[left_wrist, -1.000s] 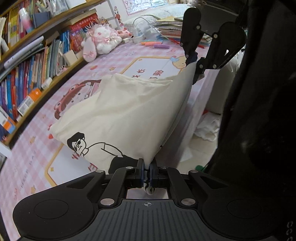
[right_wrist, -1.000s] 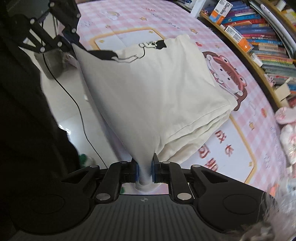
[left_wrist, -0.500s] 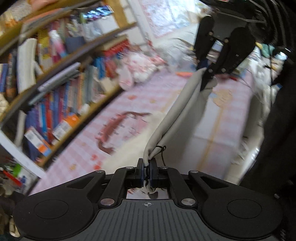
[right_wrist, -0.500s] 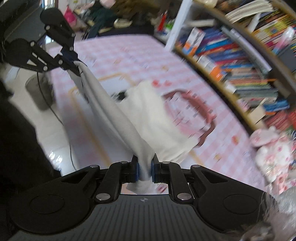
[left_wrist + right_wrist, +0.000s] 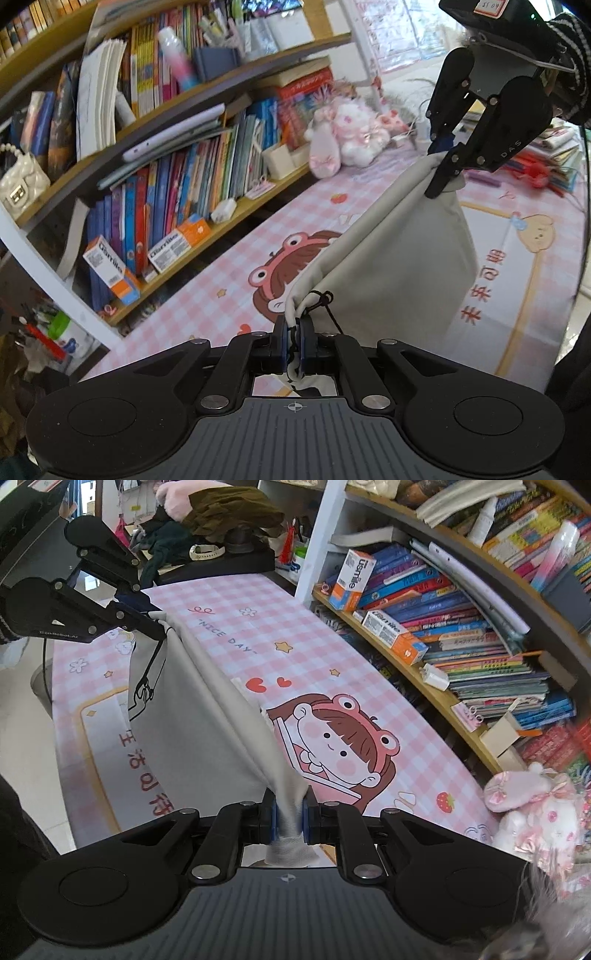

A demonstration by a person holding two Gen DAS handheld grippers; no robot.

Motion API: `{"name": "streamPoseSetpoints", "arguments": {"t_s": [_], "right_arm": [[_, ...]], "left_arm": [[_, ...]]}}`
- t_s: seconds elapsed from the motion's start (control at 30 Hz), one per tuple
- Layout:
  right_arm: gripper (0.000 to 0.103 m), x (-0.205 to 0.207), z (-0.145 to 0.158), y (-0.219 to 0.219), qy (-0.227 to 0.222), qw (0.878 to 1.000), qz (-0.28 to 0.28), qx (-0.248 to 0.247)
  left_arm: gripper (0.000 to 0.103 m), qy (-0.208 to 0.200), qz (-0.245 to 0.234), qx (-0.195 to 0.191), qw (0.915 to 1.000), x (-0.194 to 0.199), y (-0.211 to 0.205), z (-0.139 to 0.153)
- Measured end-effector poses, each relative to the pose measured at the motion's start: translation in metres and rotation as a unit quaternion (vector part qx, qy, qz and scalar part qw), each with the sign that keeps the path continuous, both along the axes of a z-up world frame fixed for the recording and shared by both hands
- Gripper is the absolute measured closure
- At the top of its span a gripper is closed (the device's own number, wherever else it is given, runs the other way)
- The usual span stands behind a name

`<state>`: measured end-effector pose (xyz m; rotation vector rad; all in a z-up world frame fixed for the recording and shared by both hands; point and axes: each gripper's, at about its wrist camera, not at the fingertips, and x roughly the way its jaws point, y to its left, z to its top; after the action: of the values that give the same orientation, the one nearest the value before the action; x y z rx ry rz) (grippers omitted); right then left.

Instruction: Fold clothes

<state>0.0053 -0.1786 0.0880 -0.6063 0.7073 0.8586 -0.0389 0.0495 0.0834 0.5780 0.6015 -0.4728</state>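
The left gripper (image 5: pixel 293 341) is clenched on one corner of the cream shirt (image 5: pixel 402 258), the right gripper (image 5: pixel 289 816) on another. The shirt hangs stretched between them above the pink tablecloth (image 5: pixel 229 627); folding seems barely begun.

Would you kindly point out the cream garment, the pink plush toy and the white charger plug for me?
cream garment (image 5: pixel 402 266), left wrist view, hanging front panel.
pink plush toy (image 5: pixel 347 133), left wrist view, its white body.
white charger plug (image 5: pixel 435 675), right wrist view, its top face.
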Motion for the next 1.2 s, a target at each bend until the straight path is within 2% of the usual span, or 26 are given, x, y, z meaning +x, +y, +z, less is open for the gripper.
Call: {"name": "streamPoseSetpoints", "arguments": {"t_s": [0.4,0.8,0.9,1.0,1.07,1.2], "right_arm": [[0.090,0.069,-0.034,-0.007,0.065,0.997,0.013,0.028],[0.088,0.125,-0.080,-0.009,0.132,0.990,-0.014,0.046],[0.088,0.139,-0.094,-0.013,0.157,0.985,-0.032,0.061],[0.088,0.150,-0.106,-0.018,0.183,0.979,-0.052,0.079],[0.087,0.157,-0.113,-0.024,0.204,0.971,-0.072,0.098],[0.086,0.167,-0.125,-0.037,0.242,0.954,-0.110,0.138]], "left_arm": [[0.095,0.036,0.038,0.060,0.9968,0.059,-0.023,-0.032],[0.090,0.075,0.075,0.095,0.9898,0.104,-0.032,-0.074],[0.089,0.088,0.090,0.089,0.9881,0.115,-0.031,-0.085],[0.081,0.095,0.106,0.088,0.9859,0.123,-0.028,-0.093],[0.077,0.093,0.121,0.086,0.9846,0.127,-0.023,-0.095],[0.077,0.083,0.162,0.068,0.9808,0.131,-0.004,-0.089]]}}
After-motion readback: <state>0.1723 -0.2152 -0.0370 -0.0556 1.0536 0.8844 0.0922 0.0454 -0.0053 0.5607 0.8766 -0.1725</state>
